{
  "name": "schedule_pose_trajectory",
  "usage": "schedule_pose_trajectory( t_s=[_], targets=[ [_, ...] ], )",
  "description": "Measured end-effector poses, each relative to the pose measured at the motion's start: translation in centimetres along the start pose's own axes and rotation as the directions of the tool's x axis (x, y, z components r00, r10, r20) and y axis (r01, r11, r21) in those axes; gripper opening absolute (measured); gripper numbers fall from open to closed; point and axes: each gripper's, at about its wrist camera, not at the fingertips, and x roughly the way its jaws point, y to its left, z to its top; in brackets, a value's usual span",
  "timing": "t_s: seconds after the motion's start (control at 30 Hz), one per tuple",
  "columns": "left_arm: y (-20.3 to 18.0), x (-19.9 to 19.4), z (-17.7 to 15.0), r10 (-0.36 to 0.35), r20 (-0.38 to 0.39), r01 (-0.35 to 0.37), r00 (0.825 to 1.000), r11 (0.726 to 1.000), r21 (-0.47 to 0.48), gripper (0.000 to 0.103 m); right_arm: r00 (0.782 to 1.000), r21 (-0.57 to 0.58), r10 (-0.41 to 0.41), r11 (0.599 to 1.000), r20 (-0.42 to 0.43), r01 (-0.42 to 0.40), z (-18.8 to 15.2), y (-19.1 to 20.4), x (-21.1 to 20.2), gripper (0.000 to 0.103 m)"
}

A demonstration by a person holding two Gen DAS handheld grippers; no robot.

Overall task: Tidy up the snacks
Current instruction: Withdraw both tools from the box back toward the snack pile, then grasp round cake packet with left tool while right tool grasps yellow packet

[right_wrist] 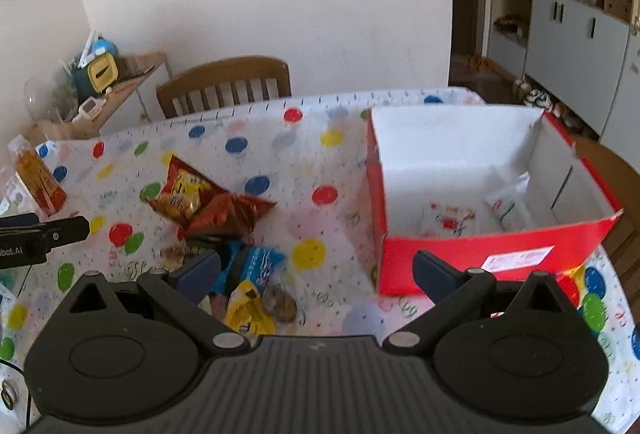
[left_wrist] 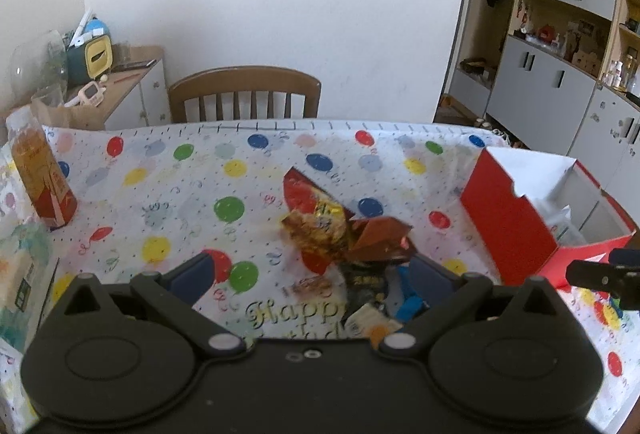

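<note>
Snacks (right_wrist: 212, 210): loose heap on counter (right_wrist: 320, 154), left of red box (right_wrist: 480, 258). Left tool (left_wrist: 316, 274) wide open, empty, directly over heap, nearer. Right tool (right_wrist: 316, 274) wide open, empty, between heap and box.

White wall (left_wrist: 280, 2) behind wooden chair (left_wrist: 244, 94); grey cabinets w/ open shelves (left_wrist: 560, 34) at right, cluttered side cabinet (left_wrist: 132, 90) at left.

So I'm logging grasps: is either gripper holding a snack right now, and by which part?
Nothing is held. The left gripper and the right gripper are both open above the snack pile.
</note>
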Motion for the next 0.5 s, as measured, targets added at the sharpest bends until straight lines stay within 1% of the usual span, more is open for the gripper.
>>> schedule_pose_trajectory(
  t_s=[0.13,0.23,0.3,0.4,0.5],
  targets=[
    [0.6,0.7,-0.9,0.017,0.001,-0.017,1.0,1.0,0.001,0.103,0.999,-0.021,0.01,1.0,0.05,-0.009,-0.8,1.1,0.3,0.103],
    [0.8,1.5,-1.5,0.021,-0.014,-0.021,1.0,1.0,0.007,0.103,0.998,-0.047,0.025,0.999,0.053,-0.023,-1.2,2.0,0.8,0.103],
    [0.7,2.2,-1.9,0.012,-0.027,-0.012,1.0,1.0,0.018,0.103,0.999,-0.061,0.042,0.997,0.034,-0.04,-1.5,2.4,1.4,0.103],
    [0.4,3.3,-2.6,-0.01,-0.058,0.012,0.998,1.0,0.029,0.103,0.997,-0.093,0.075,0.993,-0.017,-0.076,-2.1,3.2,2.7,0.103],
    [-0.1,4.4,-3.4,-0.052,-0.093,0.054,0.994,0.998,0.029,0.102,0.996,-0.13,0.061,0.989,-0.07,-0.069,-3.0,4.0,4.2,0.103]
  ],
)
